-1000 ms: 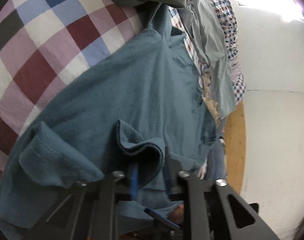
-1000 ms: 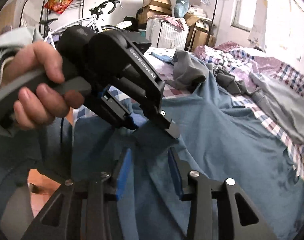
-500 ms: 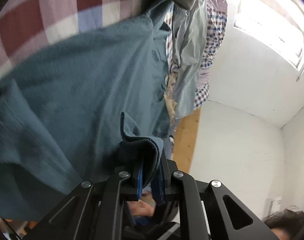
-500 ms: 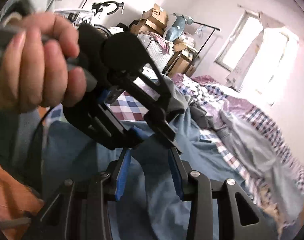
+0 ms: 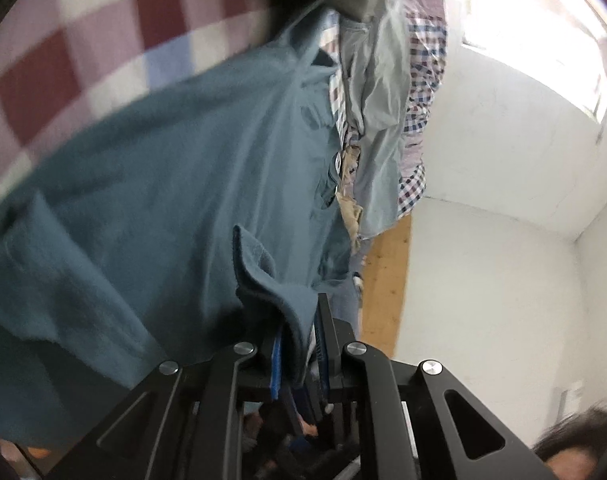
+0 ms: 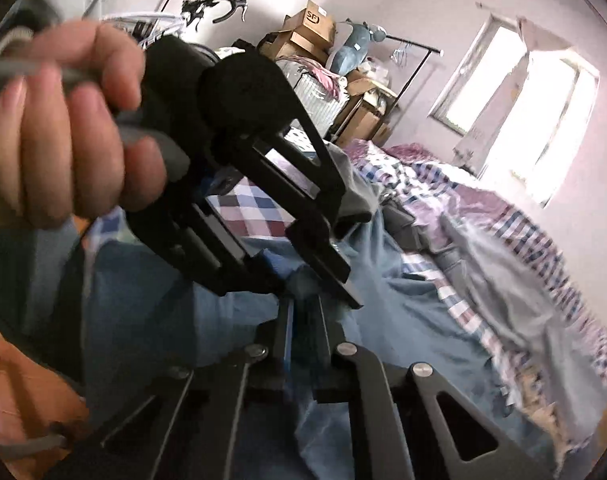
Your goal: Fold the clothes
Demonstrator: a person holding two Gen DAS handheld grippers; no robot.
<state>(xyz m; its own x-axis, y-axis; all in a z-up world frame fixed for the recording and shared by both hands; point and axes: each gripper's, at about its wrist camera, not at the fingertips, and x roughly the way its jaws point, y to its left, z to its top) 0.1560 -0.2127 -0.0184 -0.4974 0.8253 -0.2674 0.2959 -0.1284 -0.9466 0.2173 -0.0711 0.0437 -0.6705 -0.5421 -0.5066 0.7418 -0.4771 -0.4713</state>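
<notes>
I'm working in a lived-in bedroom.
I see a checked bed (image 6: pixel 483 208), stacked boxes (image 6: pixel 303 32), a bicycle (image 6: pixel 207 8), a clothes rail (image 6: pixel 415 46).

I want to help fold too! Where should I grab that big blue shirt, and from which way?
Grab the blue shirt by its hem edge, coming in from the near side. That edge is a thick, free fold you can pinch; the rest lies flat on the checked bedsheet. Both the left tool and right tool look shut on that edge.
</notes>
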